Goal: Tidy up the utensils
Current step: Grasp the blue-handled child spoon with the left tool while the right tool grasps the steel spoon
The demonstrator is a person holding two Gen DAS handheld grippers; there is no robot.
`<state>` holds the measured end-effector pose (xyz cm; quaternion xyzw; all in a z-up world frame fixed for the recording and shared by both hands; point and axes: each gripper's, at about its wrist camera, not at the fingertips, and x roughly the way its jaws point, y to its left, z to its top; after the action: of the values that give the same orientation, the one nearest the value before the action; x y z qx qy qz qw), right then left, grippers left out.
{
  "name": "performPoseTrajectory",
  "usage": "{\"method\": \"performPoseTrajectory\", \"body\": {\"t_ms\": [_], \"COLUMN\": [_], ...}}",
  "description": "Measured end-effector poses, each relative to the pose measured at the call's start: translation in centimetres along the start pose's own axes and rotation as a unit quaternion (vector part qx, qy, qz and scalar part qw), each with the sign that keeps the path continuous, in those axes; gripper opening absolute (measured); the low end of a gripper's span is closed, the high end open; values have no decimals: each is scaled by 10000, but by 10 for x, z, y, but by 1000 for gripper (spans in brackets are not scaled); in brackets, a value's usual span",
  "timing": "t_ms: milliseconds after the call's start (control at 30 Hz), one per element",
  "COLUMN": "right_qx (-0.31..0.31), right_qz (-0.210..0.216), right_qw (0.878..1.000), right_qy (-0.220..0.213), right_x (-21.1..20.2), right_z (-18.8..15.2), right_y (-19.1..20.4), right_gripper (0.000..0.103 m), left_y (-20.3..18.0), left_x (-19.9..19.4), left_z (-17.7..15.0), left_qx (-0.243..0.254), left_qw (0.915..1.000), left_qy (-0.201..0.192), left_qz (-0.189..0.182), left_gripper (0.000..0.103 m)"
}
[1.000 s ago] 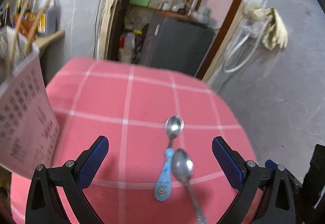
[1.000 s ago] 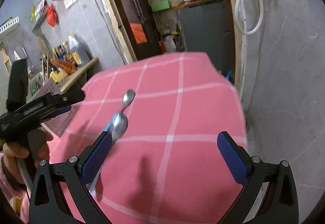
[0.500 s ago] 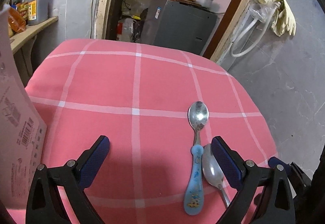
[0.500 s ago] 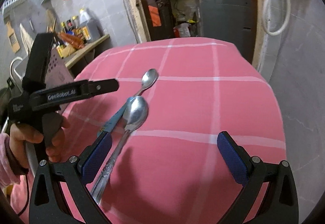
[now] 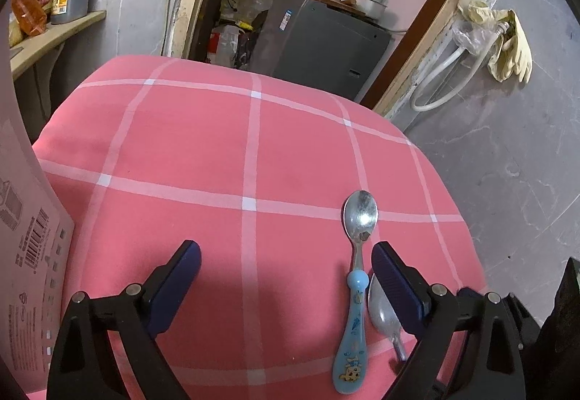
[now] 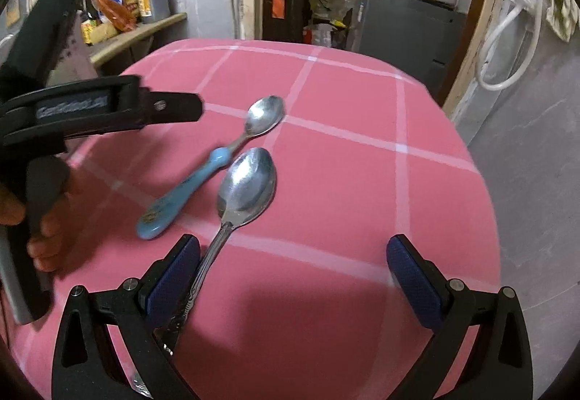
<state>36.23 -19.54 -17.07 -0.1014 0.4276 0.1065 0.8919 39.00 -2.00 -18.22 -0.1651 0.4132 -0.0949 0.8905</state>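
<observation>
Nearest, right gripper (image 6: 293, 276) fingers spread wide, gripping nothing, steel spoon (image 6: 247, 186) handle beside the left pad. Left gripper (image 5: 286, 282) closing, still wide, empty. Just beyond the steel spoon, blue-handled spoon (image 6: 203, 178) on pink checked desk (image 6: 362, 182).

In the left wrist view, the right finger of the left gripper (image 5: 286, 276) covers much of the steel spoon (image 5: 380, 316), whose handle runs out of sight just beside the blue-handled spoon (image 5: 353, 320). In the right wrist view, that steel spoon's handle end is hidden under the right gripper (image 6: 293, 271). The left gripper's lettering is too blurred to read.
</observation>
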Motion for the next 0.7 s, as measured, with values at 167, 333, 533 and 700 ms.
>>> {"method": "performPoseTrajectory", "body": {"t_ms": [167,333,533,700], "right_qx": [261,466,631,890], "right_qz": [-102,-129,308,966], "right_qw": [9996,9988,9975,9911], "right_qy": [45,2,-97,-236], "right_x": [7,15,21,24], "right_z": [10,16,22,19], "right_y": [-24,-54,-71,-82], "right_gripper": [97,80,72,61], "left_y": [-4,-12,-27,-36], "left_x": [3,12,27,38], "left_z": [2,7,16,22], "left_qx": [96,190,364,493], "left_qw": [9999,9995,9979,9958], "left_qy": [60,134,287,412], "left_qz": [-81,-215,-445,-657], "left_gripper": [90,82,69,60]}}
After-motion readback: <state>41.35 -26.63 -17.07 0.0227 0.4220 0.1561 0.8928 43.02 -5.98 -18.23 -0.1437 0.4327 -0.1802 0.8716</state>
